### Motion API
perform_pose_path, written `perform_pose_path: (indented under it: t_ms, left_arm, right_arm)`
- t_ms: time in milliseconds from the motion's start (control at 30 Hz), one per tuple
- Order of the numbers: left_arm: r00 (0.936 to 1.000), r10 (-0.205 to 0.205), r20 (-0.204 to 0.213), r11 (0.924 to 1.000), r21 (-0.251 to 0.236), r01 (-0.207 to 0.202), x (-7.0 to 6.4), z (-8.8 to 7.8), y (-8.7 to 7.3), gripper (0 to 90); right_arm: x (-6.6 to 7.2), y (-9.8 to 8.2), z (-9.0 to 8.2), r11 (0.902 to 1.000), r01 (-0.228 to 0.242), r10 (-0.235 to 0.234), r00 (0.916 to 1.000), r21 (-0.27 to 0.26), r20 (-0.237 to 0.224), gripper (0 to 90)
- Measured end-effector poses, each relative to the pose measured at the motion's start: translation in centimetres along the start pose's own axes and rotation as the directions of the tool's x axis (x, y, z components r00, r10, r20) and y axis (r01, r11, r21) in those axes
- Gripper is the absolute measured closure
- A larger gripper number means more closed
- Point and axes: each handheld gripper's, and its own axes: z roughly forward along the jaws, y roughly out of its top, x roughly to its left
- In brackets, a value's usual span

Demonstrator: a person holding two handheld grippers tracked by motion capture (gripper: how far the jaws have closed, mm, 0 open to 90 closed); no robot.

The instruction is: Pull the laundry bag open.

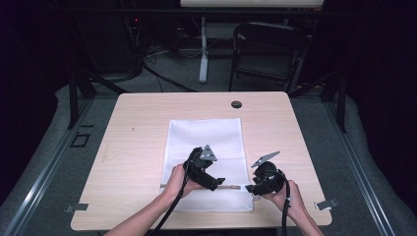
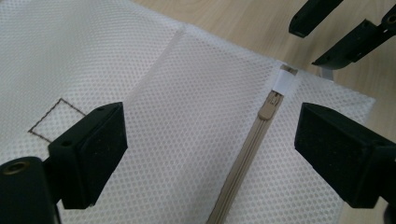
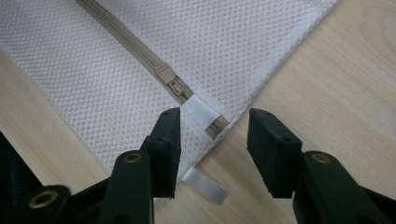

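Note:
A white mesh zipper bag (image 1: 206,135) lies flat in the middle of the table. Its beige zipper (image 2: 245,161) runs along the near end, with the slider (image 2: 269,105) close to a white tab (image 2: 286,82) at the bag's right corner. My left gripper (image 1: 221,183) hovers open over the mesh, its jaws (image 2: 212,133) spread wide either side of the zipper. At the corner, my right gripper (image 1: 249,188) stands open (image 3: 215,125), the white tab (image 3: 201,113) and slider (image 3: 169,75) just ahead of its fingertips. Neither gripper holds anything.
A small metal strip (image 3: 205,185) lies on the wood beside the bag's corner. A black round cap (image 1: 236,104) sits near the table's far edge. Metal brackets (image 1: 325,204) mark the near corners. A folding chair (image 1: 265,49) stands beyond the table.

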Motion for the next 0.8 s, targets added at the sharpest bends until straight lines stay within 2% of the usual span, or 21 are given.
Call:
perform_pose_path:
  t_ms: [67,167,233,267,300,400,467,500,533,567,633,767,800]
  left_arm:
    - [0.9999,0.005,0.015,1.0,0.007,-0.005,-0.2,0.4,0.0,12.1]
    - [0.9996,0.018,0.023,0.9996,0.023,-0.019,-0.5,1.2,0.1,12.8]
    - [0.999,0.033,0.029,0.999,0.03,-0.034,-0.7,1.6,0.1,13.5]
    - [0.9988,0.034,0.034,0.9987,0.036,-0.035,-0.8,1.8,0.2,14.2]
    - [0.9986,0.04,0.035,0.9986,0.033,-0.041,-0.8,1.9,0.2,14.7]
    - [0.9977,0.053,0.044,0.9981,0.029,-0.054,-1.0,2.4,0.3,15.4]
    - [0.9968,0.062,0.051,0.9974,0.032,-0.064,-1.1,2.6,0.3,16.9]
    - [0.9962,0.064,0.059,0.9974,0.03,-0.066,-1.2,2.8,0.3,17.3]
    - [0.9956,0.072,0.06,0.9965,0.037,-0.075,-1.2,3.0,0.3,17.9]
    - [0.9946,0.079,0.066,0.9955,0.046,-0.083,-1.3,3.1,0.3,18.7]
    - [0.9936,0.075,0.085,0.9958,0.047,-0.079,-1.4,3.6,0.3,20.5]
    - [0.9898,0.091,0.109,0.9939,0.052,-0.097,-1.6,4.2,0.3,28.0]
    - [0.9885,0.096,0.116,0.9932,0.054,-0.103,-1.7,4.3,0.3,30.0]
  right_arm:
    - [0.0,0.0,0.2,1.0,0.004,-0.004,0.9999,-0.003,-0.012,63.5]
    - [0.1,0.1,0.6,0.9998,-0.018,0.018,0.9997,-0.011,-0.014,77.0]
    - [0.1,0.2,0.8,1.0,-0.003,0.003,1.0,0.0,-0.004,82.3]
    - [0.2,0.2,1.1,0.9999,-0.015,0.014,0.9998,-0.008,-0.016,84.5]
    - [0.1,0.2,1.2,0.9999,-0.011,0.011,0.9999,-0.007,-0.01,86.2]
    - [0.1,0.3,1.6,1.0,0.002,-0.001,0.9999,-0.007,0.012,90.0]
    - [0.2,0.4,1.9,0.9999,0.002,-0.002,1.0,-0.013,-0.002,90.0]
    - [0.2,0.5,1.9,1.0,0.008,-0.008,0.9999,-0.005,0.006,90.0]
    - [0.3,0.5,2.2,0.9999,0.0,0.0,1.0,-0.017,-0.008,90.0]
    - [0.2,0.5,2.3,0.9999,0.017,-0.017,0.9998,-0.001,0.005,90.0]
    - [0.3,0.6,2.6,0.9998,0.014,-0.014,0.9999,0.01,0.005,90.0]
    - [0.4,0.6,2.8,0.9999,0.005,-0.005,1.0,0.01,-0.001,90.0]
    - [0.4,0.6,2.9,0.9998,0.016,-0.015,0.9999,0.012,-0.004,90.0]
